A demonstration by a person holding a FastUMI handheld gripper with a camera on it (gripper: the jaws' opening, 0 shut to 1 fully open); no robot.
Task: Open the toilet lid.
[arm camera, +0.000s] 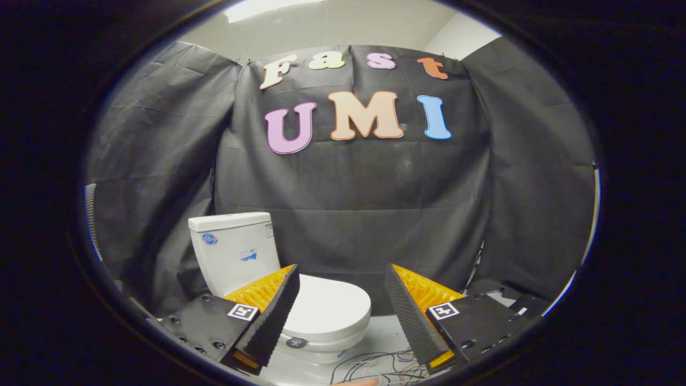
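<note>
The gripper (342,279) is held low and roughly level, looking forward over the floor toward the booth's back wall, with its fingers (276,311) spread wide apart and nothing between them; they grip and touch nothing. Just under and between the fingers, a tangle of thin wires (375,367) lies on the pale floor (383,332). Beyond the fingers, ahead and off toward the left finger, stands a white toilet (321,343), partly hidden behind that finger. Its lid (329,308) is down, lying flat over the bowl and well apart from the fingertips. Behind the lid rises the tank (233,246), upright, with small stickers on its front. Farthest back, black cloth (364,187) hangs in folds across the booth, and a strip of bright ceiling (332,21) shows above it
</note>
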